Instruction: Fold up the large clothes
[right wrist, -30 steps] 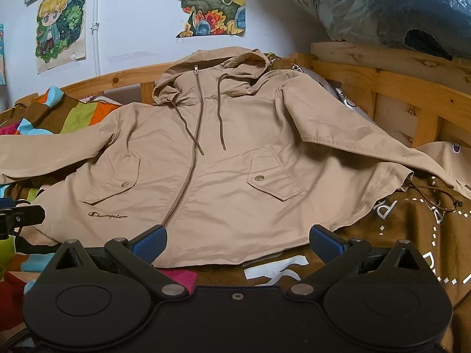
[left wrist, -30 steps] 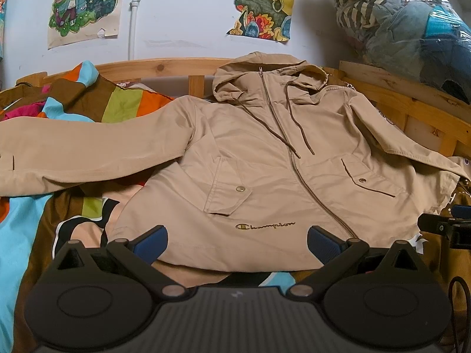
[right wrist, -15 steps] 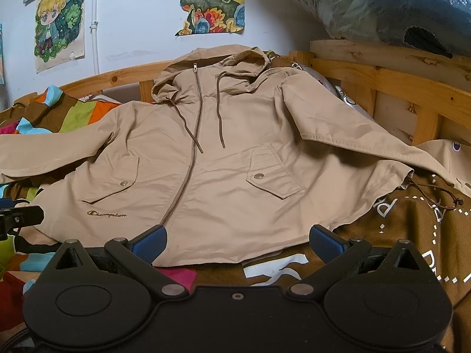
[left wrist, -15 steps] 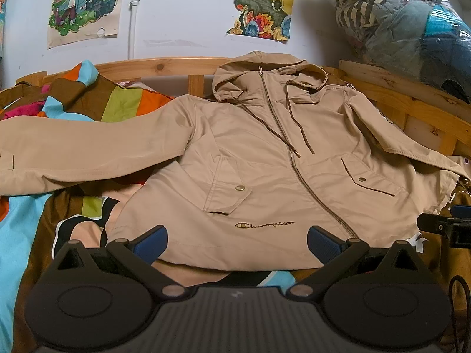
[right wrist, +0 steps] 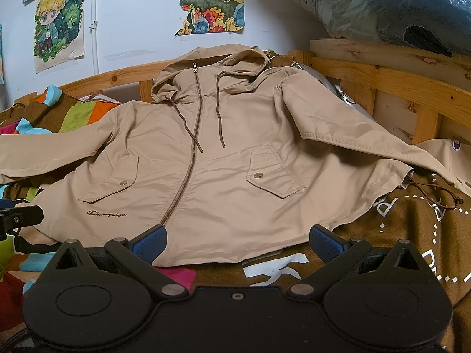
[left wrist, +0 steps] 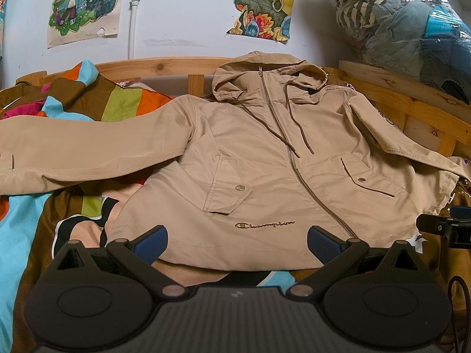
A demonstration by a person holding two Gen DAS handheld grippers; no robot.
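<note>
A tan hooded zip jacket (left wrist: 265,176) (right wrist: 223,170) lies flat, front up, on a bed, hood toward the wall and both sleeves spread out sideways. My left gripper (left wrist: 237,242) hovers open just before the hem, left of the zipper. My right gripper (right wrist: 237,242) also stands open at the hem, right of the zipper. Neither holds any cloth. The tip of the right gripper shows at the right edge of the left wrist view, and the left one at the left edge of the right wrist view.
A striped multicolour blanket (left wrist: 88,100) covers the bed's left side, a brown printed cloth (right wrist: 412,229) its right. A wooden bed frame (right wrist: 382,73) runs behind and along the right. Bagged bedding (left wrist: 412,29) sits on top of it. Posters (left wrist: 85,3) hang on the wall.
The right gripper has drifted slightly, so the jacket sits a little higher in its view. The left gripper has barely moved. Both remain open.
</note>
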